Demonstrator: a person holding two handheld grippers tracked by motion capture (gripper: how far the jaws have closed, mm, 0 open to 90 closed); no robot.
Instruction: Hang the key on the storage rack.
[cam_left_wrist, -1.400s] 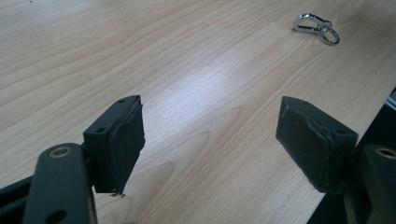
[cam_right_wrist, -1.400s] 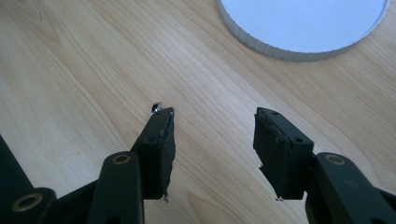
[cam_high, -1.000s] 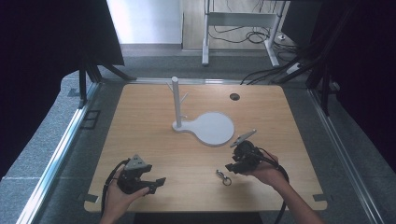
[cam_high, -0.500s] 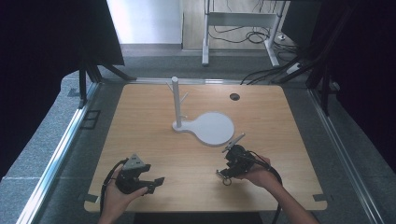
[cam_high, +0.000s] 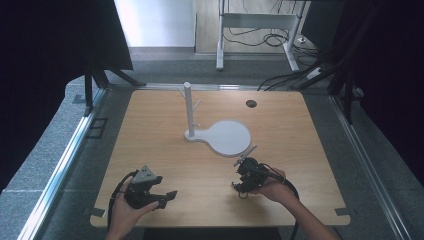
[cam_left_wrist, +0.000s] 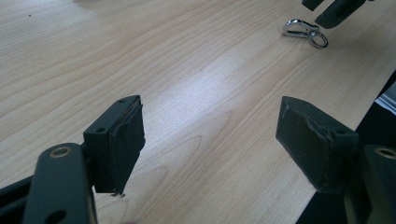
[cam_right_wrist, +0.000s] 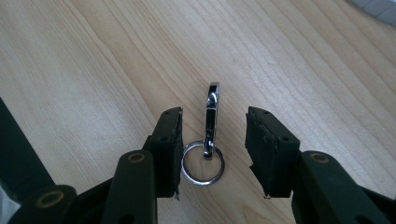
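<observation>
My right claw (cam_right_wrist: 212, 140) straddles the clip (cam_right_wrist: 211, 122); nothing gripped.

On the right gripper view the jaws stand apart with the clip lying flat on the counter (cam_right_wrist: 303, 65) between them, its ring (cam_right_wrist: 203, 164) nearest the camera and close against the left-hand jaw; I cannot tell whether it touches. From the high view, that claw (cam_high: 242, 186) sits at the near right of the counter (cam_high: 300, 130), held in my right hand (cam_high: 272, 186). My left claw (cam_left_wrist: 210, 140) is released, jaws wide over bare wood, and I see the clip (cam_left_wrist: 304, 31) well off from it. It rests near left (cam_high: 167, 196) in my left hand (cam_high: 125, 212). A white stand (cam_high: 220, 132) with a post sits mid-counter.
</observation>
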